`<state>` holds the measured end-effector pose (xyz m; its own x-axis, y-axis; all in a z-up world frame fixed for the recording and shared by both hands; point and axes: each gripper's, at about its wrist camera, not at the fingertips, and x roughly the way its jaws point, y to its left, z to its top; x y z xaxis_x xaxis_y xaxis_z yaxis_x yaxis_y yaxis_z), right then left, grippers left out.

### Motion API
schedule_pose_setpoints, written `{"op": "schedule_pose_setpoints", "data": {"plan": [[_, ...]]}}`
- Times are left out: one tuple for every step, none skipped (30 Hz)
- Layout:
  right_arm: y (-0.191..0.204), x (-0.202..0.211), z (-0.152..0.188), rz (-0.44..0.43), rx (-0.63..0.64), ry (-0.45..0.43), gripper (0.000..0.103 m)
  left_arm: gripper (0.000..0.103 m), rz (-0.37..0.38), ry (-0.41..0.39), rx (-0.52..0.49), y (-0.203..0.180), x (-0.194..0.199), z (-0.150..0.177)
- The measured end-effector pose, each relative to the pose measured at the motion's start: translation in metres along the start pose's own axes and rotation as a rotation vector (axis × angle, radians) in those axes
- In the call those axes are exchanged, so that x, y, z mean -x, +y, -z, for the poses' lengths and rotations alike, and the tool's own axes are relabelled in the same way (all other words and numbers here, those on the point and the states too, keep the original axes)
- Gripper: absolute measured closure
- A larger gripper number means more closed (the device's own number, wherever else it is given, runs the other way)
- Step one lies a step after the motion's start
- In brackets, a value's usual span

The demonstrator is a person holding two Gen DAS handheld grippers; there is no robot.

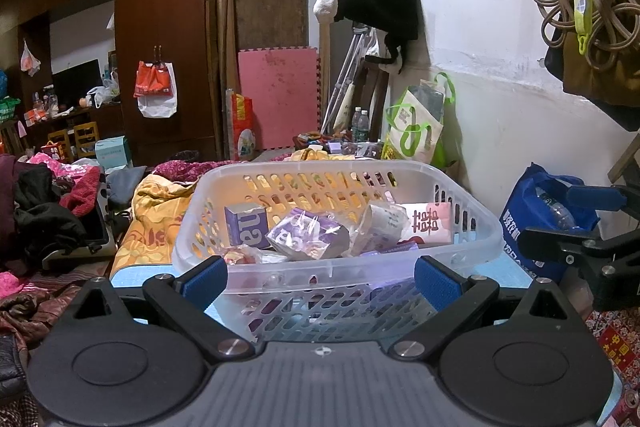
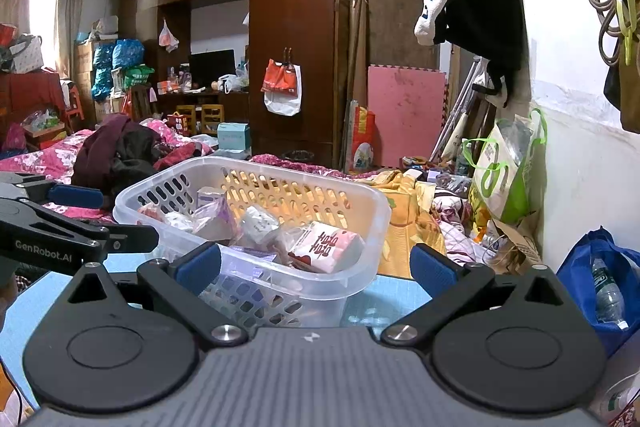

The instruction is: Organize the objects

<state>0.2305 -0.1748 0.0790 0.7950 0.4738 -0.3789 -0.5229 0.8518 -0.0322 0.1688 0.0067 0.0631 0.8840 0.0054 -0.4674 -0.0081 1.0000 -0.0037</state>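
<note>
the left gripper [image 1: 320, 279] hangs with its blue-padded fingers [image 1: 204, 281] spread wide, nothing between them, their tips just short of the near wall of a clear plastic basket [image 1: 336, 259] that sits straight ahead of it on a light blue mat [image 1: 516, 267]. the right gripper [image 2: 316, 267] is likewise spread and empty; from its side the same basket [image 2: 352, 279] lies ahead and a little to its left, the near corner between its two pads [image 2: 434, 267]. each tool shows at the edge of the other's view, hovering beside the basket and apart from it.

inside the basket are small wrapped packs: a purple box [image 1: 246, 225] standing toward the left gripper's left, a crinkled purple packet [image 1: 308, 237] in the middle, and a pink-and-white pack with red characters [image 1: 428, 223] to its right.

beyond the basket lies a yellow printed quilt [image 1: 156, 215]. off to the right gripper's right a blue bag [image 2: 604, 275] holds a water bottle [image 2: 606, 295]. farther back stand a pink foam mat [image 1: 278, 95] and a dark wooden wardrobe [image 1: 172, 27].
</note>
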Motion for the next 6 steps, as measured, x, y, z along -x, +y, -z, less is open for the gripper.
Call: {"op": "schedule_pose_setpoints", "data": {"plan": [[0.0003, 0.0003, 0.0000, -0.001, 0.000, 0.000, 0.000, 0.002, 0.005, -0.001, -0.002, -0.0003, 0.0000, 0.0004], [0.0004, 0.0004, 0.0000, -0.002, -0.001, -0.001, 0.000, 0.002, 0.012, -0.004, -0.001, -0.0005, 0.0002, 0.0004], [0.0007, 0.0002, -0.0002, -0.002, -0.001, -0.001, 0.000, 0.002, 0.020, -0.007, -0.001, -0.0007, 0.0003, 0.0005], [0.0007, 0.0002, -0.0001, -0.002, -0.001, -0.001, 0.000, 0.002, 0.021, -0.008, -0.002, -0.0007, 0.0005, 0.0007], [0.0008, 0.0003, -0.0002, -0.002, 0.000, -0.001, 0.000, 0.002, 0.017, -0.013, -0.004, -0.0014, 0.0008, 0.0011], [0.0008, 0.0004, -0.0001, -0.001, -0.001, -0.001, 0.000, 0.002, 0.013, -0.021, -0.006, -0.0015, 0.0015, 0.0011]]}}
